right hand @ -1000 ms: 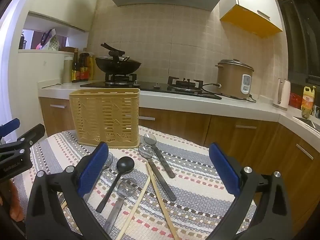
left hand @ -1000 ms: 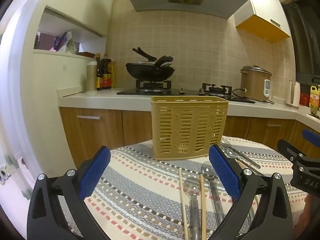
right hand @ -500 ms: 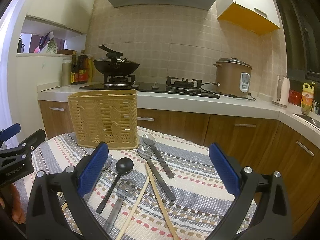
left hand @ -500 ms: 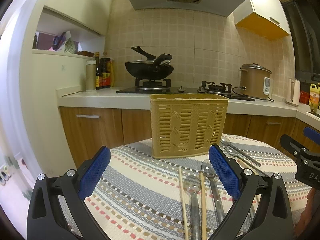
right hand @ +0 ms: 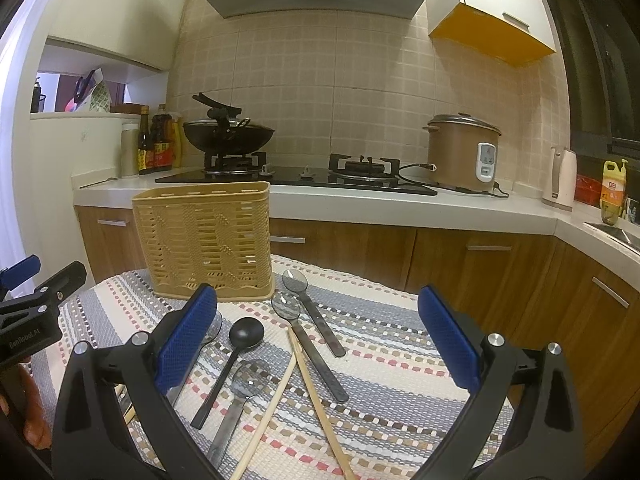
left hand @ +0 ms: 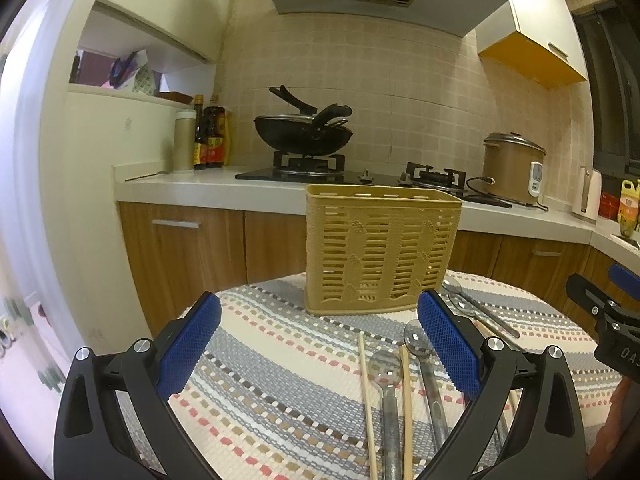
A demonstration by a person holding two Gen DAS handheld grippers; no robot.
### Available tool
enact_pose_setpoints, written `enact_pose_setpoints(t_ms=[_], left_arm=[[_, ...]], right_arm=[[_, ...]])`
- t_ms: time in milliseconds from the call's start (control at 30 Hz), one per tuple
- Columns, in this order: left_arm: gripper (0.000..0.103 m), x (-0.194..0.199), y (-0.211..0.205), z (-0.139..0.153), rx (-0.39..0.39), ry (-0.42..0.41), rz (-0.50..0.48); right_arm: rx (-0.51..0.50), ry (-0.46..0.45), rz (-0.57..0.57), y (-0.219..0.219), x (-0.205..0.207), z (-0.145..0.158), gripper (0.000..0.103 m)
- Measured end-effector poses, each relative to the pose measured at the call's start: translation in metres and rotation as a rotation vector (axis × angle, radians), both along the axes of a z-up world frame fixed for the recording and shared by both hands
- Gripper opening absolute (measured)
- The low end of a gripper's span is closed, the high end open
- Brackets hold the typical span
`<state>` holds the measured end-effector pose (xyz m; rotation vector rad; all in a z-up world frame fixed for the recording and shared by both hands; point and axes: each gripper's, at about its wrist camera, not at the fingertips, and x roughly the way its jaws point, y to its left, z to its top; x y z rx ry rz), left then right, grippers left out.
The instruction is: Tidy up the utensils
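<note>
A tan slotted utensil basket (left hand: 380, 248) stands upright on the striped mat (left hand: 280, 380); it also shows in the right wrist view (right hand: 206, 240). Loose utensils lie in front of it: several metal spoons (right hand: 314, 312), a black spoon (right hand: 234, 354) and wooden chopsticks (right hand: 316, 396). In the left wrist view spoons (left hand: 386, 384) and chopsticks (left hand: 366, 400) lie toward the lower right. My left gripper (left hand: 320, 356) is open and empty above the mat. My right gripper (right hand: 316, 356) is open and empty above the utensils.
Behind the table runs a counter (right hand: 400, 208) with a gas hob, a black wok (left hand: 304, 132), a rice cooker (right hand: 462, 152), sauce bottles (left hand: 208, 138) and a kettle (right hand: 560, 178). Wooden cabinets stand below. The other gripper shows at each view's edge (left hand: 612, 320).
Both grippers have risen slightly and tilted up; the basket and utensils sit a little lower in each view. Nothing on the table has moved.
</note>
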<state>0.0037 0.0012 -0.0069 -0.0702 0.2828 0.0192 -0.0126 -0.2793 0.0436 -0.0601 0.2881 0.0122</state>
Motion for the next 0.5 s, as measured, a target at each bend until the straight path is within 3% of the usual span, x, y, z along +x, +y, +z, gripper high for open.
enact_pose_setpoints(t_ms=[500], left_arm=[[0.095, -0.0030, -0.0015, 0.0004, 0.007, -0.007, -0.003]], right_arm=[[0.002, -0.001, -0.002, -0.0010, -0.0003, -0.0004, 0.096]])
